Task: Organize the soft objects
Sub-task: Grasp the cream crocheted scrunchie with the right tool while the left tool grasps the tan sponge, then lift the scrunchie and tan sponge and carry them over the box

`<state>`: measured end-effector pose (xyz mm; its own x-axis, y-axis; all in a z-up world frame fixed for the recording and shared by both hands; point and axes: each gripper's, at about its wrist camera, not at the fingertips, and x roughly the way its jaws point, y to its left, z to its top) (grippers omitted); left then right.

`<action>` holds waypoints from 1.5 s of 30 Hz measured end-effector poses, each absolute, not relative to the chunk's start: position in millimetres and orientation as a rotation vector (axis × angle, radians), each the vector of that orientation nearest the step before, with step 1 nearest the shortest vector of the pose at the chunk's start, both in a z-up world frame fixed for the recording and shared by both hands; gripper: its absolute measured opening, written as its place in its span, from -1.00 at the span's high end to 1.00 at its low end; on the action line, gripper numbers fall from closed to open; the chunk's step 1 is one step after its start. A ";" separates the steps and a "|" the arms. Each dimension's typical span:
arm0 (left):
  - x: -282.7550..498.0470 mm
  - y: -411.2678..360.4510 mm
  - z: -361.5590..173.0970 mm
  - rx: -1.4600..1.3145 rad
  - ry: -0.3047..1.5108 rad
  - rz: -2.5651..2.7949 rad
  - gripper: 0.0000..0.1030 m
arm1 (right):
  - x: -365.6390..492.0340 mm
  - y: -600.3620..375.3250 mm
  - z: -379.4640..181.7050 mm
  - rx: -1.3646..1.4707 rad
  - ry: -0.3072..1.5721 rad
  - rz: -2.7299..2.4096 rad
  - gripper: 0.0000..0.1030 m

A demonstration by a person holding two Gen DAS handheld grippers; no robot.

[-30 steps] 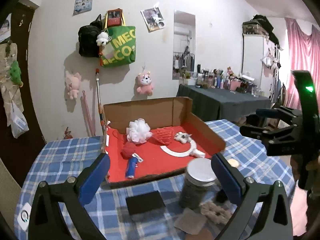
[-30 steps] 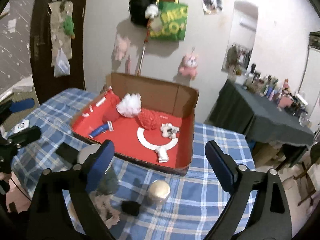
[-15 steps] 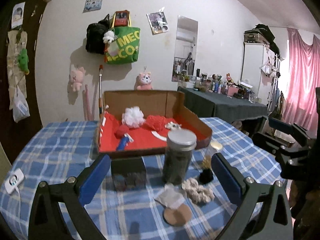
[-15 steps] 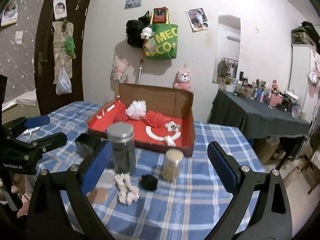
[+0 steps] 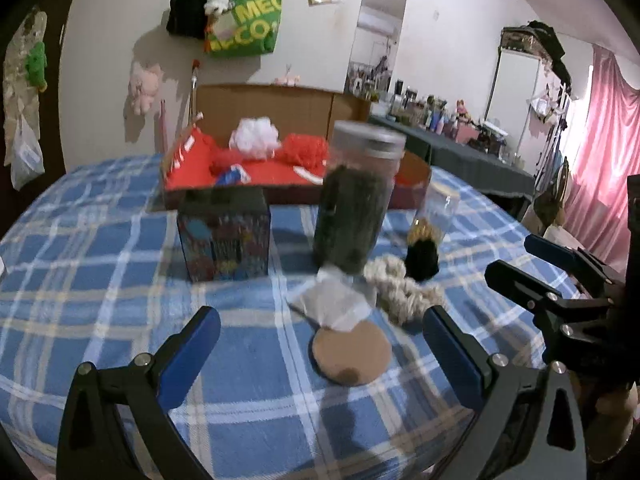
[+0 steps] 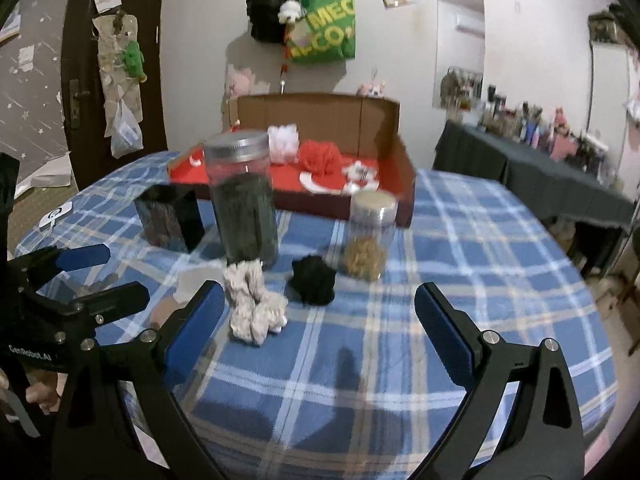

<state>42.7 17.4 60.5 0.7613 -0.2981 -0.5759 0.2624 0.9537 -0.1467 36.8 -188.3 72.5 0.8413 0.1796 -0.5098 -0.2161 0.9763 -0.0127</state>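
Beige scrunchie beside black scrunchie, left gripper and right gripper fingers spread wide, holding nothing

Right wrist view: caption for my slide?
Open right gripper above the checked tablecloth, facing cream scrunchie and black scrunchie.

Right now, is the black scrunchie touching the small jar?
Cannot tell. In the right wrist view the black scrunchie sits close beside the small jar; motion blur hides any gap. The left view overlaps them.
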 end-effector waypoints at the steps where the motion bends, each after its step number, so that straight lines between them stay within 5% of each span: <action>1: 43.7 16.7 57.0 -0.058 0.648 -0.308 -1.00 | 39.4 -189.4 68.7 -0.061 0.544 0.217 -0.89; 14: 60.2 2.5 28.7 0.000 0.778 -0.365 -0.87 | 90.2 -193.4 27.7 0.130 0.780 0.473 -0.85; 17: 62.2 -6.3 25.6 0.041 0.786 -0.381 -0.51 | 91.4 -180.9 26.0 0.085 0.775 0.493 -0.37; 19: 62.3 -9.6 25.6 0.051 0.778 -0.409 -0.19 | 92.7 -173.9 23.5 0.072 0.782 0.510 0.23; 21: 63.4 -8.9 27.2 0.036 0.781 -0.436 0.01 | 92.7 -171.7 22.9 0.082 0.779 0.537 0.40; 27: 65.5 -0.6 33.2 -0.001 0.793 -0.452 0.38 | 79.2 -178.4 35.2 0.114 0.711 0.541 0.43; 45: 64.4 2.4 66.4 -0.009 0.707 -0.480 0.40 | 64.3 -193.6 55.0 0.084 0.645 0.445 0.43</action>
<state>64.4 2.4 66.4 0.6566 -0.4270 -0.6217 0.4212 0.8914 -0.1674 64.3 -193.6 55.0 0.7086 0.4257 -0.5627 -0.3741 0.9029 0.2118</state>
